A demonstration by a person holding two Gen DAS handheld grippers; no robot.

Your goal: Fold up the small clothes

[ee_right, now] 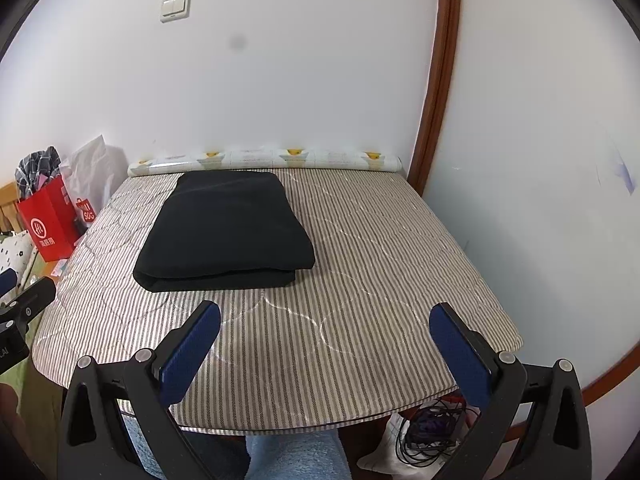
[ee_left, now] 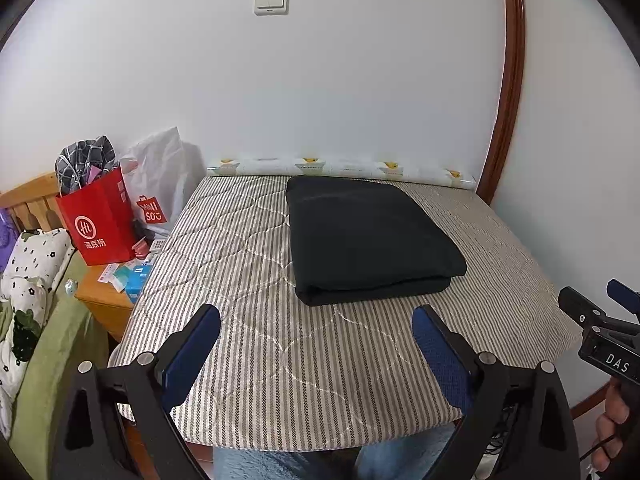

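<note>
Both grippers, left gripper (ee_left: 316, 344) and right gripper (ee_right: 325, 344), hover spread and empty over the near edge of the striped table cover (ee_right: 360, 280). Folded black garment (ee_right: 224, 228) lies beyond them, toward the wall. Risk: pinching only the top layer would likely drag the stack open.

Both views are evenly lit by soft, diffuse light, bright enough to show the weave of the striped counter (ee_left: 248, 264) cover. The white wall (ee_left: 320, 92) reads clean without glare. The folded black garment (ee_left: 368, 236) is so dark that its surface detail is nearly lost; it casts only a faint shadow along its near edge. Fisheye distortion bends the brown door frame (ee_right: 436, 80) into an arc and rounds the counter's edges. Black vignetting fills the corners. A grey smudge (ee_right: 237, 43) shows on the wall in the right wrist view.
</note>
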